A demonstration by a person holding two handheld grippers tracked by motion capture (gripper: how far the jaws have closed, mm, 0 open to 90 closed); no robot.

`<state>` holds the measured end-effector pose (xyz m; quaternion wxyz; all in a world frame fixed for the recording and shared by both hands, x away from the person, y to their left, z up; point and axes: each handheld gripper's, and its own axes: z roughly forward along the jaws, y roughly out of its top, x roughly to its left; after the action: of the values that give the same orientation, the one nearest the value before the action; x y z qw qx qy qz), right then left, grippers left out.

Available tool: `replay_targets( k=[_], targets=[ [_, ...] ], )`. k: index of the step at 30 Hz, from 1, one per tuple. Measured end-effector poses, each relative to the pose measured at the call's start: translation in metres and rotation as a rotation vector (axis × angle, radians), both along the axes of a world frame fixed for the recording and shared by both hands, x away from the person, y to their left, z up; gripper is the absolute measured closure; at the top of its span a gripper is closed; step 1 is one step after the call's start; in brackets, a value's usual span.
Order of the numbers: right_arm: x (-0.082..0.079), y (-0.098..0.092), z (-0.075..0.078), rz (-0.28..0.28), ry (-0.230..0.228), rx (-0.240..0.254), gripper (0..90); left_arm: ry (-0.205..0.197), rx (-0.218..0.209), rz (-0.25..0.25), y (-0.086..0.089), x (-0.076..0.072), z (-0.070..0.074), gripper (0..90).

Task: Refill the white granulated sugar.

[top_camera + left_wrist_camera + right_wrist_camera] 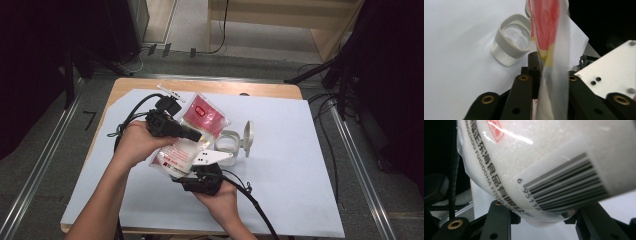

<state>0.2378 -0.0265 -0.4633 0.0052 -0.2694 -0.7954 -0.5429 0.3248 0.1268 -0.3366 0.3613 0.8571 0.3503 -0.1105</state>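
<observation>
A clear plastic bag (199,116) of white grains, with a red label and a barcode, hangs tilted above the white-covered table (285,170). My left gripper (197,136) comes in from the left and is shut on the bag's thin sealed edge (550,37), which stands between its jaws (547,75). My right gripper (192,170) is below, shut on the bag's full lower end (549,152), with a pad against each side (541,218). Just right of the bag, a small glass jar (227,142) stands on the table with its hinged lid (248,137) swung open; the jar (511,41) looks empty.
Black cables (250,195) trail from both grippers across the table toward its front and left edges. A small white strip (170,92) lies near the back edge. Dark stands and floor cables (325,75) surround the table.
</observation>
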Motion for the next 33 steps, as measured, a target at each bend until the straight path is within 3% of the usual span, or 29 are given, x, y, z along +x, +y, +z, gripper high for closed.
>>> replay_targets(
  k=[6, 8, 10, 16, 21, 24, 29, 33],
  targets=[
    [-0.003, 0.005, 0.005, -0.007, -0.033, -0.044, 58.4, 0.0, -0.011, 0.005, -0.005, -0.001, 0.001, 88.4],
    [-0.008, 0.011, 0.009, -0.025, -0.091, -0.108, 57.7, -0.007, -0.005, 0.012, -0.008, -0.001, 0.001, 89.0],
    [-0.011, 0.015, 0.01, -0.026, -0.109, -0.12, 57.7, -0.014, 0.012, 0.017, -0.012, -0.003, 0.001, 88.9],
    [-0.009, 0.016, 0.01, -0.051, -0.054, -0.062, 57.1, 0.002, -0.007, 0.063, -0.014, -0.001, -0.002, 86.4],
    [-0.008, 0.018, 0.01, -0.068, -0.038, -0.069, 59.7, 0.007, 0.015, 0.046, -0.017, 0.0, -0.004, 84.5],
    [-0.007, 0.017, 0.008, -0.051, -0.013, -0.051, 61.0, 0.016, -0.005, 0.044, -0.017, -0.001, -0.004, 81.4],
    [-0.005, 0.013, 0.009, -0.055, 0.02, 0.0, 62.2, 0.007, -0.027, 0.044, -0.01, -0.003, 0.006, 78.3],
    [-0.005, 0.01, 0.01, -0.06, 0.012, 0.009, 62.4, 0.0, -0.02, 0.047, -0.006, -0.007, 0.013, 79.9]
  ],
)
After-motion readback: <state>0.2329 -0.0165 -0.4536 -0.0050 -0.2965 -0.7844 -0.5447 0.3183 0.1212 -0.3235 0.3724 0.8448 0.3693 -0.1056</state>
